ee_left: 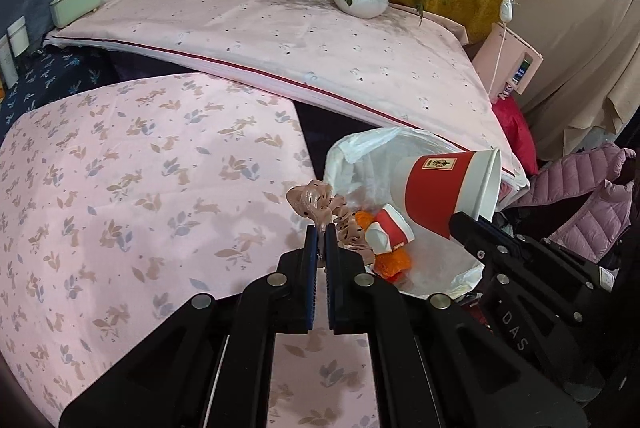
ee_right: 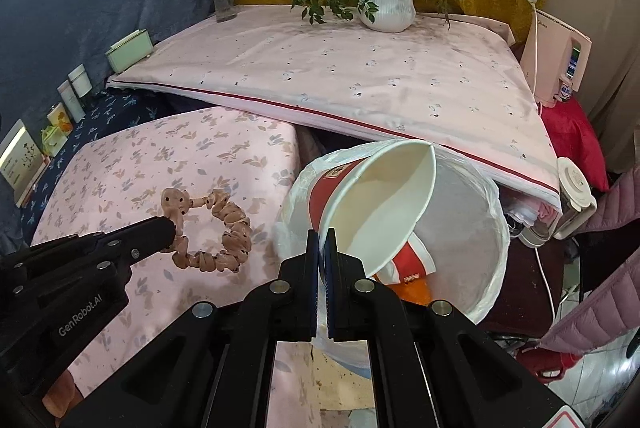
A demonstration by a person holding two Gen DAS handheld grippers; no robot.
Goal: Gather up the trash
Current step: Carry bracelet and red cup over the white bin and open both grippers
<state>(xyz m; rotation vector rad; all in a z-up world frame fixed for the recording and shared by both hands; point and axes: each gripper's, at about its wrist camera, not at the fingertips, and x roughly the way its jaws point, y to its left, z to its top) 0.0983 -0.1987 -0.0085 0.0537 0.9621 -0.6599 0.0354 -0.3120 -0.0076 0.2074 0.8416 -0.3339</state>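
Gripping rim of red-banded white paper cup (ee_right: pixel 372 211), right gripper (ee_right: pixel 323 240) jaws clamped; left gripper (ee_left: pixel 320 232) pinching beige scrunchie (ee_left: pixel 320 205).

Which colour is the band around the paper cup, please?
Red, on a white paper cup; the left wrist view shows it best.

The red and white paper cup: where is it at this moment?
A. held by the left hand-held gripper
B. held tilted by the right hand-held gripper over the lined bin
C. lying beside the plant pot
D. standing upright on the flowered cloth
B: the right hand-held gripper pinches the rim of the paper cup, tilted above the lined bin.
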